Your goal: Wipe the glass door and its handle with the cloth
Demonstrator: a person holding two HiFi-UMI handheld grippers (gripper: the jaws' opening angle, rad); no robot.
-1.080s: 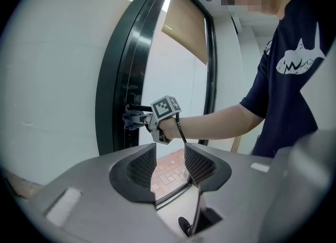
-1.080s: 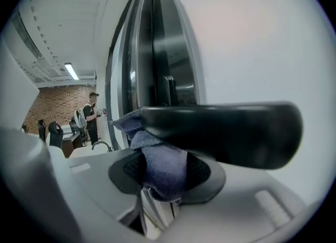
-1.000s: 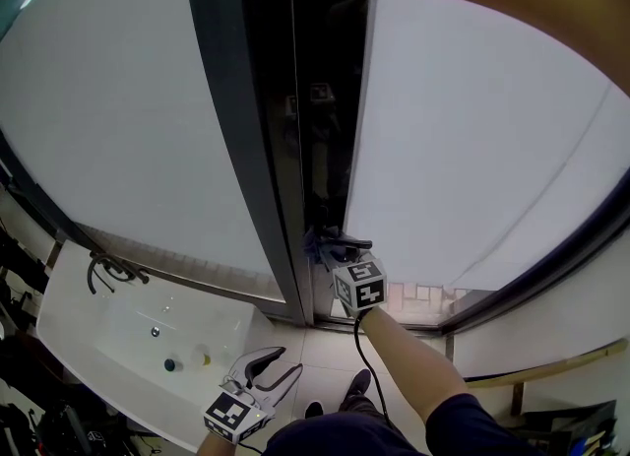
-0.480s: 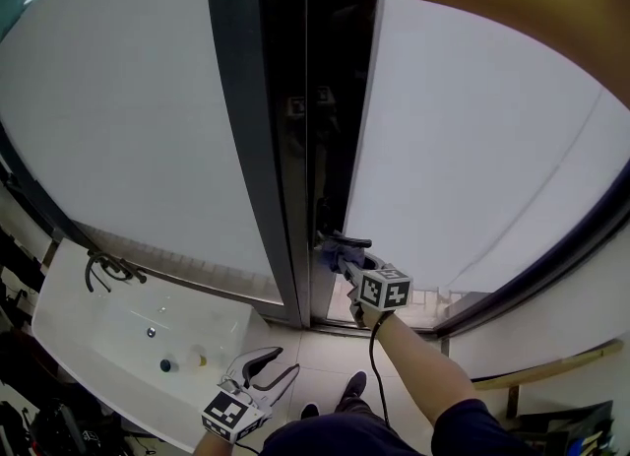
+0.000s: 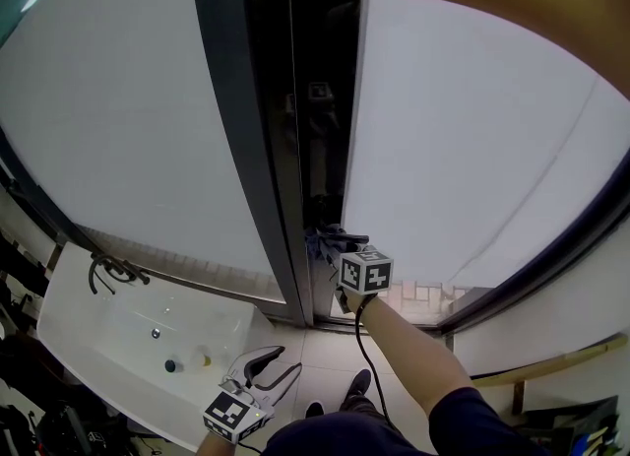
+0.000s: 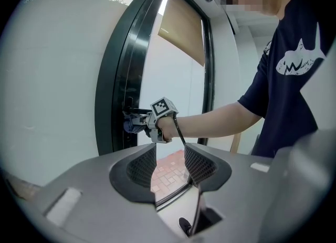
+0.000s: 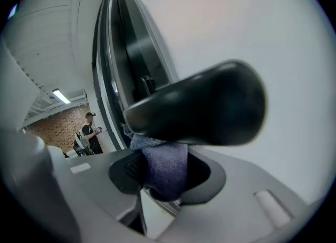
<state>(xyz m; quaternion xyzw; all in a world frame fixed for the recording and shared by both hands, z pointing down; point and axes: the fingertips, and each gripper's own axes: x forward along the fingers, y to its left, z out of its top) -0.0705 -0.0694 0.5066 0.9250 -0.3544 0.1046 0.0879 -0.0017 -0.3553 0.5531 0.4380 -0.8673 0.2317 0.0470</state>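
The glass door (image 5: 463, 149) stands in a dark frame (image 5: 258, 149), with a black lever handle (image 5: 351, 241) at its edge. My right gripper (image 5: 327, 245) is at that handle, shut on a blue-purple cloth (image 5: 317, 244). In the right gripper view the handle (image 7: 202, 108) fills the middle, and the cloth (image 7: 164, 169) bunches between the jaws just beneath it, touching it. My left gripper (image 5: 281, 362) hangs low and apart from the door, open with nothing in it. From the left gripper view, my left gripper (image 6: 170, 164) looks toward the right gripper (image 6: 137, 124) at the door.
A white basin (image 5: 89, 321) with a black tap (image 5: 110, 269) lies at the lower left, a small yellow object (image 5: 201, 357) in it. My shoe (image 5: 356, 382) is on the tiled floor below. A person (image 7: 90, 131) stands far off by a brick wall.
Half a second ago the right gripper sat further right and lower along the handle; it has come back left with the cloth, and its marker cube has rolled. The left gripper stays put.
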